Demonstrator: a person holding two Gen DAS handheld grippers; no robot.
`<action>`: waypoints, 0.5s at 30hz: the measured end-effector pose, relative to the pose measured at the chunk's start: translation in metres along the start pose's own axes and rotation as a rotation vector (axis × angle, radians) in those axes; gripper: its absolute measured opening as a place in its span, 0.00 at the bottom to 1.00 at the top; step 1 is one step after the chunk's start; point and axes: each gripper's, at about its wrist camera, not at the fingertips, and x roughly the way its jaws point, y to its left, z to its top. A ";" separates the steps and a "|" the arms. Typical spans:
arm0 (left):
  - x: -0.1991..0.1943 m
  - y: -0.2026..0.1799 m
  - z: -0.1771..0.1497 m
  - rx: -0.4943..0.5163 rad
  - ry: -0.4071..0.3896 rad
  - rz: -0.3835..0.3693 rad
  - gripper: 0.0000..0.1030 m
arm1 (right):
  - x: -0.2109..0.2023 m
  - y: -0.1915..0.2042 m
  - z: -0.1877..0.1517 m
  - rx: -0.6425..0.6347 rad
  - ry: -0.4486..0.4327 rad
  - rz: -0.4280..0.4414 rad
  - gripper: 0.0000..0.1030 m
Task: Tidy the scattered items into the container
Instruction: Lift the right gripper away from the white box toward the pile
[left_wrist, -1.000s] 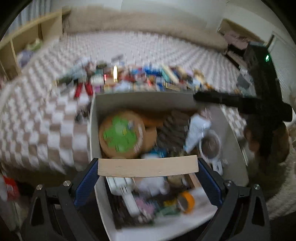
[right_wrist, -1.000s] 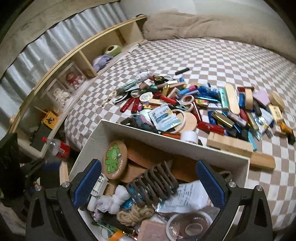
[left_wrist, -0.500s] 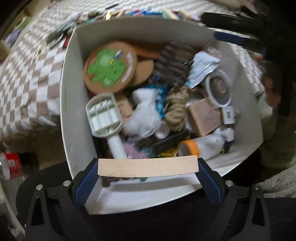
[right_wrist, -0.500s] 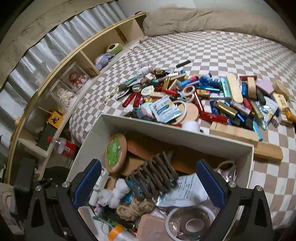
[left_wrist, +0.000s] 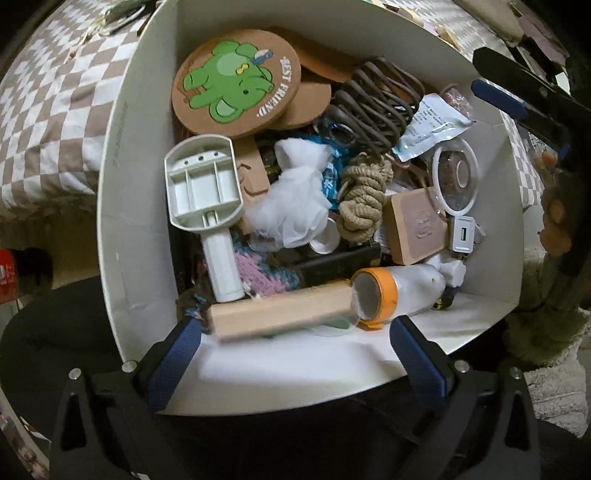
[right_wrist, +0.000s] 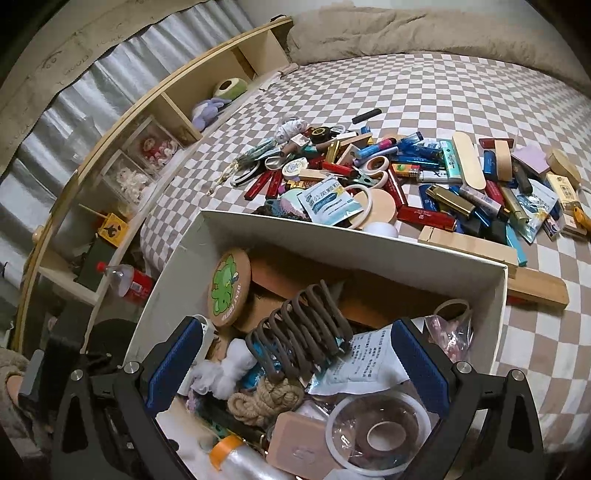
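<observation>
Brown-and-white checked bedding (left_wrist: 48, 110) fills the upper left of the left wrist view, and a white rectangular cardboard box (left_wrist: 122, 206) crowded with small items takes up the middle. The left gripper (left_wrist: 295, 354) hangs over the near wall of the box with its blue-padded fingers (left_wrist: 173, 362) spread wide and nothing between them. Just beyond the fingertips a pale wooden rectangular block (left_wrist: 280, 312) lies slightly tilted and motion-blurred on top of the contents, free of both pads, its right end against a clear roll with an orange rim (left_wrist: 388, 291). Farther in are a white plastic handled tool (left_wrist: 207, 199), a round cork coaster with a green elephant (left_wrist: 236, 83), a coil of tan rope (left_wrist: 362, 199) and a brown wire spiral rack (left_wrist: 376, 103). At the upper right the right gripper (left_wrist: 517, 99) reaches over the box's far corner.

From the right wrist view, the same checked bedding (right_wrist: 424, 88) stretches out, with a wooden shelf unit (right_wrist: 155, 110) along its left side. The right gripper (right_wrist: 295, 369) hovers above the box (right_wrist: 498, 306), its blue pads (right_wrist: 421, 369) wide apart and empty. Below them sit the wire rack (right_wrist: 299, 328), the rope (right_wrist: 266, 398) and a ring of clear tape (right_wrist: 376, 432). Behind the box a heap of scattered pens, lighters, packets and wooden sticks (right_wrist: 406, 177) lies on the bedding, with a long wooden block (right_wrist: 469, 243) just past the rim.
</observation>
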 end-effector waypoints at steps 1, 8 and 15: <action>0.000 -0.001 0.000 0.002 0.002 0.002 1.00 | 0.000 0.001 0.000 -0.001 0.001 0.001 0.99; -0.004 0.001 -0.002 -0.003 -0.020 0.015 1.00 | -0.004 0.004 -0.001 -0.016 -0.014 -0.003 0.99; -0.018 -0.003 0.000 0.044 -0.067 0.020 1.00 | -0.005 0.005 -0.001 -0.023 -0.015 -0.009 0.99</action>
